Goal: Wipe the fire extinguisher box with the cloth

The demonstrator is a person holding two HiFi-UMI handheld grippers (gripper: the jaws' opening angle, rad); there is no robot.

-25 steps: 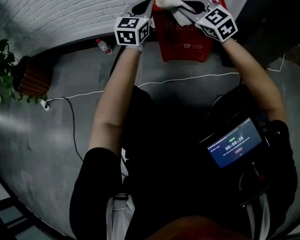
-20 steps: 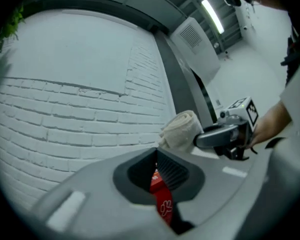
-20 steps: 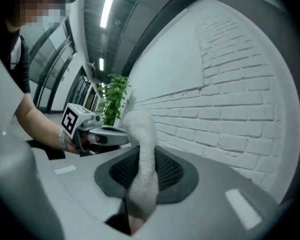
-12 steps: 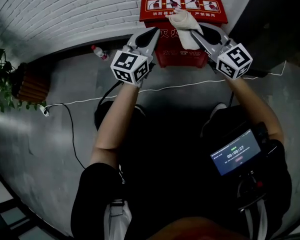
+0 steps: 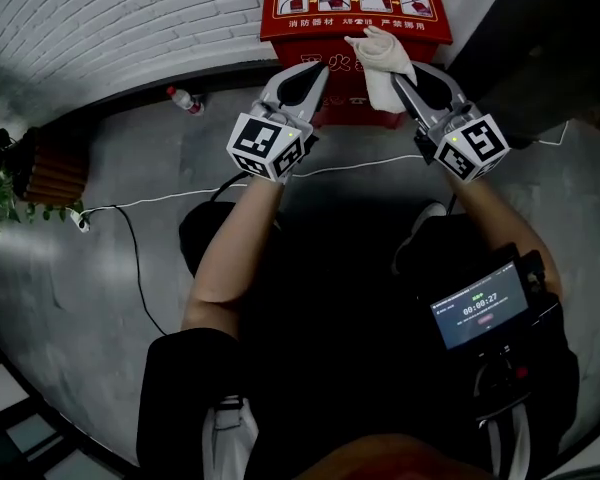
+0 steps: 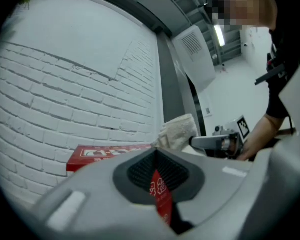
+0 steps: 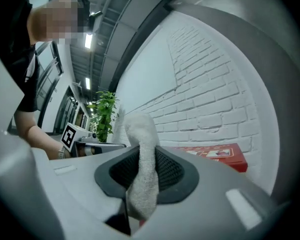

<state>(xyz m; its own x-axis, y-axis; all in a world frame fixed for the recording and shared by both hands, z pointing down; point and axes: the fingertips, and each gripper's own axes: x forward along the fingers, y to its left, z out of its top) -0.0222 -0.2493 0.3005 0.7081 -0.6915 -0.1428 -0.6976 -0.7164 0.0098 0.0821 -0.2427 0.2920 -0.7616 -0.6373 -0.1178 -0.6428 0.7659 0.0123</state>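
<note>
cloth (image 5: pixel 382 56) in right hand-held gripper (image 5: pixel 410 76), drawn back from box (image 5: pixel 355 10)

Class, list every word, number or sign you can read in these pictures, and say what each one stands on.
"00:00:27": on the lit screen at the person's waist; its other print is too small to read.
"消防器材" and "严禁挪用": white, on the red lid of the fire extinguisher box.
The lid's top line and the box's front characters: too small, or partly hidden behind the cloth, to read.
</note>
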